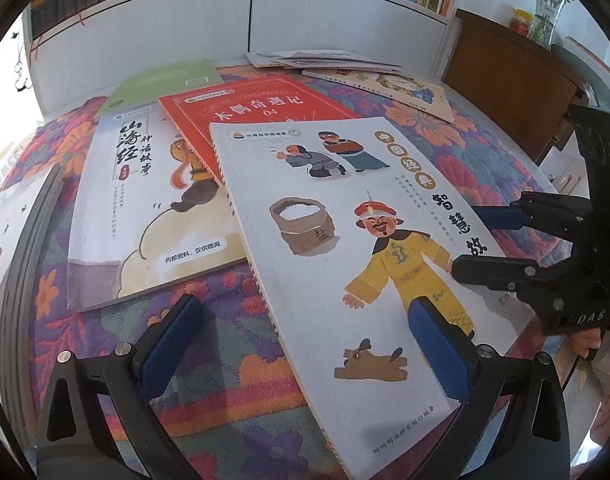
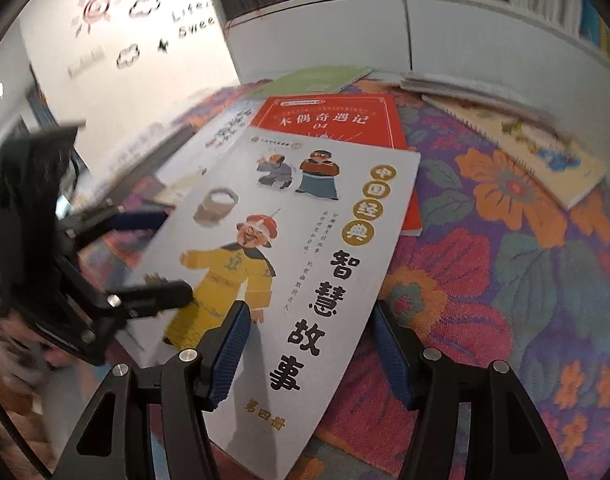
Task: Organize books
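Note:
A white book with a yellow-robed figure on its cover (image 1: 345, 240) (image 2: 305, 240) lies slanted on top of a red book (image 1: 257, 108) (image 2: 337, 120) and a white book with a brush-lettered title (image 1: 145, 208). My left gripper (image 1: 305, 340) (image 2: 161, 256) is open wide across the white book's left edge, one finger over the cover and the other over the cloth. My right gripper (image 2: 309, 352) (image 1: 477, 242) is open around the book's right edge, its pads not pressing on it.
A green book (image 1: 165, 80) lies behind the red one. A picture book (image 1: 397, 88) (image 2: 525, 148) and loose papers (image 1: 317, 60) lie at the back right. A floral cloth (image 2: 505, 260) covers the surface. White bookshelves (image 1: 249, 12) stand behind, a wooden cabinet (image 1: 505, 80) at right.

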The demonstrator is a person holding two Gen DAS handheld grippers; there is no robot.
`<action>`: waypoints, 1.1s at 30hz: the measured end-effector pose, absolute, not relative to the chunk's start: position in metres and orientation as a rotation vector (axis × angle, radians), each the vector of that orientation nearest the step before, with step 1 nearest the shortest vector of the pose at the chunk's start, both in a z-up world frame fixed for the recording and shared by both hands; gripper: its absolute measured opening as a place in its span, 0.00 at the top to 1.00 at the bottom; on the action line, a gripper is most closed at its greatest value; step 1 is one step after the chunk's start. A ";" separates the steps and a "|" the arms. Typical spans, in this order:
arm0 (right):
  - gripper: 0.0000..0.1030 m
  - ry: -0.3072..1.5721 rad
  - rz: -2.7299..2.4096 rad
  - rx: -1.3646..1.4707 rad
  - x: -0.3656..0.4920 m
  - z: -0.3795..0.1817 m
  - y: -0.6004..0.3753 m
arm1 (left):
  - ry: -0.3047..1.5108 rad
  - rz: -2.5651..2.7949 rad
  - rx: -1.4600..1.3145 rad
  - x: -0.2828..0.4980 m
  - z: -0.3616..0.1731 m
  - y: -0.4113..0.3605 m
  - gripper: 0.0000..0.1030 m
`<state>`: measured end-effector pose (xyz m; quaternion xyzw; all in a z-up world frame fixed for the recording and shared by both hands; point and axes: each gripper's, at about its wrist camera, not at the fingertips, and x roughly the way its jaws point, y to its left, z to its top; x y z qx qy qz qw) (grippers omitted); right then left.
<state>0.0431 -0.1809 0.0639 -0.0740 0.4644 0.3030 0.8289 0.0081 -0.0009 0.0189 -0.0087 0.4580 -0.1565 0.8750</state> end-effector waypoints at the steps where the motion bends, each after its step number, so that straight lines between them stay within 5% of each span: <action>1: 0.41 0.990 0.635 -0.150 0.043 0.064 -0.181 | 0.956 -0.327 -0.020 0.008 0.019 -0.001 0.00; 4: 0.41 1.020 0.639 -0.072 0.049 0.063 -0.190 | 0.954 -0.301 -0.044 0.006 0.022 0.004 0.11; 9: 0.52 1.067 0.623 0.021 0.054 0.066 -0.199 | 0.991 -0.280 -0.164 0.004 0.027 0.026 0.48; 14: 0.54 1.221 0.794 0.224 0.053 0.060 -0.214 | 1.056 -0.342 -0.266 0.004 0.025 0.046 0.63; 17: 0.69 1.276 0.809 0.325 0.070 0.049 -0.225 | 1.081 -0.362 -0.326 0.009 0.022 0.055 0.69; 23: 0.80 1.275 0.824 0.483 0.092 0.033 -0.229 | 1.093 -0.319 -0.351 0.020 0.023 0.058 0.72; 27: 0.81 1.196 0.764 0.297 0.070 0.052 -0.210 | 0.964 -0.144 0.088 0.002 0.049 0.007 0.78; 33: 0.82 1.123 0.845 0.193 0.041 0.084 -0.171 | 0.994 -0.324 -0.059 0.001 0.058 0.000 0.77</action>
